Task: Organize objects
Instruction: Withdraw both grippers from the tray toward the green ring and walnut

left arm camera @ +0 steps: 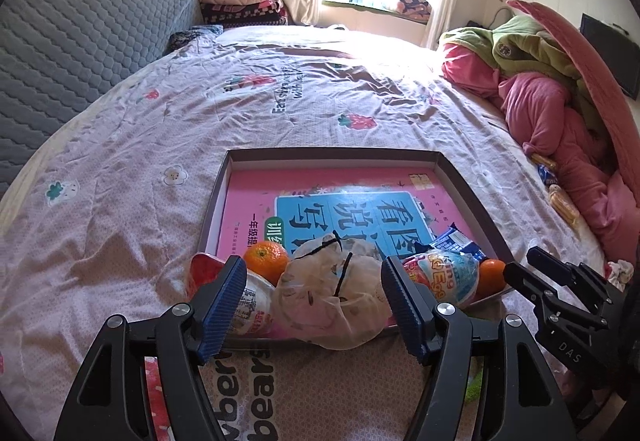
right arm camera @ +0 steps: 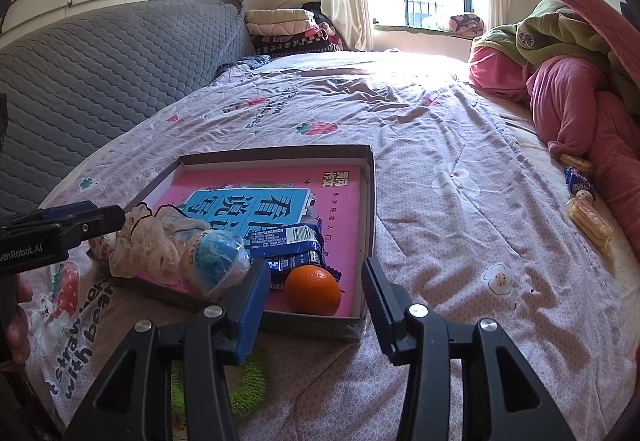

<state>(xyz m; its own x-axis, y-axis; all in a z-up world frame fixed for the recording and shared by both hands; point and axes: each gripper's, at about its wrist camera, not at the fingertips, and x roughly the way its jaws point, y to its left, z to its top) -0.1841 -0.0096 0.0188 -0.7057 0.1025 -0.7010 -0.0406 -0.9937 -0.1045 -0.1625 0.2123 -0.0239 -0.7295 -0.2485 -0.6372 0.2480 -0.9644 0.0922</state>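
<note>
A shallow cardboard box [left arm camera: 460, 177] [right arm camera: 370, 201] lies on the bed with a pink book [left arm camera: 256, 197] [right arm camera: 340, 209] in it. At its near end lie a crumpled plastic bag [left arm camera: 336, 301] [right arm camera: 140, 245], two oranges [left arm camera: 266, 259] [right arm camera: 313, 289], a round snack pack [left arm camera: 444, 275] [right arm camera: 212, 261], a blue wrapper [left arm camera: 456, 241] [right arm camera: 288, 245] and a red-white packet [left arm camera: 252, 309]. My left gripper [left arm camera: 314, 305] is open, its fingers either side of the bag. My right gripper [right arm camera: 314, 305] is open and empty, just before the orange; it also shows in the left wrist view [left arm camera: 560, 293].
The bed has a pink printed sheet [left arm camera: 280, 101]. Pink and green bedding [right arm camera: 568, 81] is piled at the right, with wrapped snacks [right arm camera: 588, 217] beside it. A grey quilted headboard [left arm camera: 80, 41] stands at the left. A green fuzzy thing [right arm camera: 248, 381] lies under my right gripper.
</note>
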